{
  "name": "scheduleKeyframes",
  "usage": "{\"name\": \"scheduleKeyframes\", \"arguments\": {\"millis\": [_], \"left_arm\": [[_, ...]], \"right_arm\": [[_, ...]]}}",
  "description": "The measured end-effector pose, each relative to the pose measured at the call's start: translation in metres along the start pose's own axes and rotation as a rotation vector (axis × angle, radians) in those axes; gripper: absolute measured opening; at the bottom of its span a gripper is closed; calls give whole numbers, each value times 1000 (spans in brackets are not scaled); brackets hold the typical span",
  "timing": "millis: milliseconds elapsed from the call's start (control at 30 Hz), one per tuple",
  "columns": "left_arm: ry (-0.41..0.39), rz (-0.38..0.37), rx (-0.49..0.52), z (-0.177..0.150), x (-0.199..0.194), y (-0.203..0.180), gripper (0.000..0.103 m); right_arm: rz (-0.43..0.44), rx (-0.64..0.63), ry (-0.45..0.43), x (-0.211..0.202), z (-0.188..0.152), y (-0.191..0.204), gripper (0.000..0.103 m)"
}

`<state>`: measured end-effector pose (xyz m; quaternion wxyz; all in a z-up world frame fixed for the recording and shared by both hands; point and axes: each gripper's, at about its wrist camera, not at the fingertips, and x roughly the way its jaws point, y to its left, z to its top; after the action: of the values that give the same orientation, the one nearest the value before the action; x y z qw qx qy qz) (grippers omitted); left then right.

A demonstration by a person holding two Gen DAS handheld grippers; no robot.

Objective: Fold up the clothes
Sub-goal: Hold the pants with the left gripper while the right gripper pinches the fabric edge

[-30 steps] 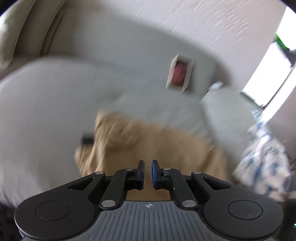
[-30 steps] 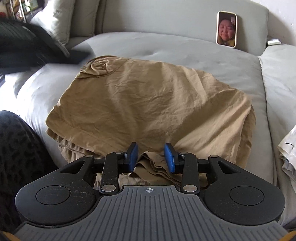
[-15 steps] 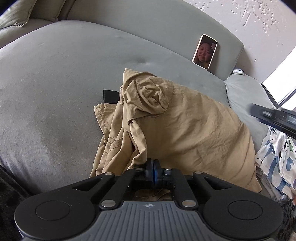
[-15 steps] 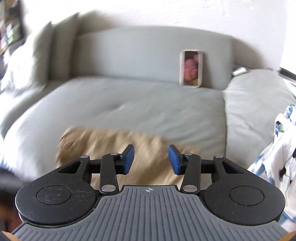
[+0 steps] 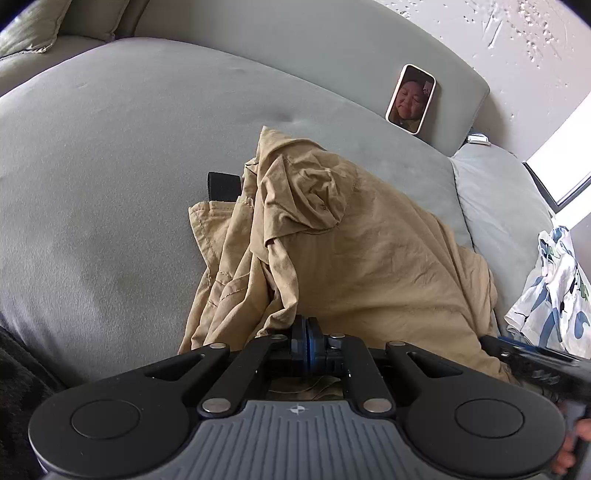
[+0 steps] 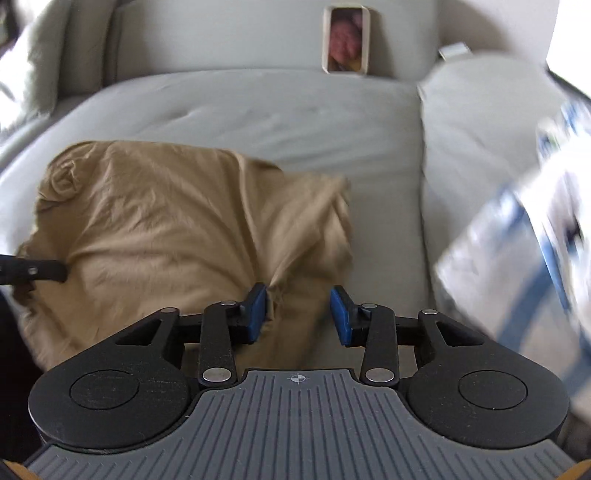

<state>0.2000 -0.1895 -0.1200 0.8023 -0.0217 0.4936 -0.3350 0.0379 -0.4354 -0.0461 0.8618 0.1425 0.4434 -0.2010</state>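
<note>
A crumpled tan garment (image 5: 369, 258) lies on the grey sofa seat (image 5: 110, 166), its left side bunched into folds. My left gripper (image 5: 306, 330) is shut on the garment's near edge, with fabric pinched between the blue pads. In the right wrist view the same garment (image 6: 166, 221) spreads to the left, and its right corner runs between the fingers of my right gripper (image 6: 297, 306). Those jaws are closing; a fold touches the left pad (image 6: 256, 299), while the right pad stands clear of the cloth. One black finger of the left gripper (image 6: 33, 271) shows at the left edge.
A phone (image 5: 410, 99) leans against the sofa backrest. A white and blue patterned garment (image 6: 517, 240) lies on the right cushion (image 5: 498, 206). A black strap (image 5: 221, 186) pokes out beside the tan garment. A pillow (image 5: 29, 29) sits at the far left.
My left gripper closed on the garment's near edge and sank slightly. My right gripper swung right along the near edge to the garment's right corner.
</note>
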Motion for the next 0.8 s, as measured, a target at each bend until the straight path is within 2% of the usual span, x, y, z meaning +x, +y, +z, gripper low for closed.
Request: {"name": "scheduleKeyframes", "arguments": {"millis": [67, 167, 233, 300, 367, 433, 533, 700, 800], "left_arm": [[0, 2, 1, 1, 1, -1, 10], [-1, 4, -4, 1, 0, -1, 10], [0, 7, -6, 1, -2, -1, 10], [0, 10, -3, 0, -4, -1, 10], [2, 12, 0, 3, -2, -2, 10], [3, 11, -1, 4, -2, -1, 10], [6, 9, -4, 4, -2, -1, 10], [8, 11, -1, 4, -3, -1, 10], [8, 10, -5, 4, -4, -1, 10]], "right_arm": [[34, 93, 9, -11, 5, -14, 41], [63, 229, -116, -27, 23, -34, 41], [100, 372, -147, -23, 39, -54, 36], [173, 549, -117, -10, 51, -78, 19], [258, 700, -56, 11, 61, -96, 16], [287, 760, -6, 27, 66, -101, 16], [293, 784, 41, 40, 68, -100, 18], [307, 790, 91, 54, 73, -98, 24], [324, 839, 99, 64, 72, -102, 25]]}}
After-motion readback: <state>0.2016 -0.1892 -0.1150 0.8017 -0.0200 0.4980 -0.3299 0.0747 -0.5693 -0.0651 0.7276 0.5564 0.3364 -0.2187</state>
